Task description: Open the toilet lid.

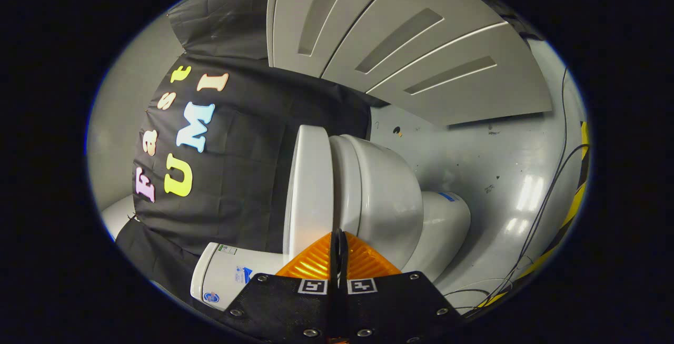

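The view is rolled on its side, so the grey floor stands beyond the toilet on one side. The white toilet lid (310, 191) lies flat against the seat and bowl (379, 196), closed. The tank (231, 275) sits beside my fingers, near the black cloth wall. My gripper (338, 238) is shut, its fingers pressed together with only a thin slit between them. The fingertips sit right in front of the seam where the lid meets the seat; whether they touch it I cannot tell. Nothing shows between the fingers.
White panelled doors (400, 43) stand beyond the toilet. The grey floor (489, 175) carries black cables (542, 217) and a yellow-and-black tape strip (576, 196). The toilet's base (447, 217) rests on that floor. Black cloth (242, 175) hangs behind the lid.
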Tool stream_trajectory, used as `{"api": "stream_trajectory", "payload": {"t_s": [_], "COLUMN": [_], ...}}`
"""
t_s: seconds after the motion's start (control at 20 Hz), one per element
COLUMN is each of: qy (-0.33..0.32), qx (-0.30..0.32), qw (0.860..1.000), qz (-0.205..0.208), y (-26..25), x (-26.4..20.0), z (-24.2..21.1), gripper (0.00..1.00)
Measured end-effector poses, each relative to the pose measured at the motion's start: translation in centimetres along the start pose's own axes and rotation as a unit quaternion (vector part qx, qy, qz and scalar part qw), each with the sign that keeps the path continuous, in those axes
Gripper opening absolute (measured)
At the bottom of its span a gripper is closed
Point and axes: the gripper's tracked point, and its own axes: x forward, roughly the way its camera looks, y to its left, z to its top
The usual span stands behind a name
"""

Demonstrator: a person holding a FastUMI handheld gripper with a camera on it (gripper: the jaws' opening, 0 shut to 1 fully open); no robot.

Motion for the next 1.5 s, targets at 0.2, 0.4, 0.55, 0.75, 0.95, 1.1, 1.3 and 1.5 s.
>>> {"api": "stream_trajectory", "payload": {"t_s": [0.2, 0.4, 0.55, 0.75, 0.95, 1.1, 1.3, 1.5], "qy": [0.016, 0.012, 0.004, 0.005, 0.0, -0.009, -0.015, -0.014], "qx": [0.014, 0.016, 0.026, 0.015, 0.003, -0.012, -0.012, -0.019], "qw": [1.0, 0.999, 0.999, 0.999, 0.998, 0.999, 0.999, 0.999], "qz": [-0.01, -0.034, -0.037, -0.048, -0.056, -0.051, -0.049, -0.047], "y": [0.2, 0.3, 0.9, 1.4, 2.9, 4.8, 6.6, 7.6], "x": [-0.4, -0.6, -1.2, -1.2, -1.8, -2.2, -2.8, -3.1], "z": [0.2, 0.3, 0.6, 0.6, 1.1, 1.3, 1.7, 1.4], "gripper": [0.0, 0.0, 0.0, 0.0, 0.0, 0.0, 0.0, 0.0]}}
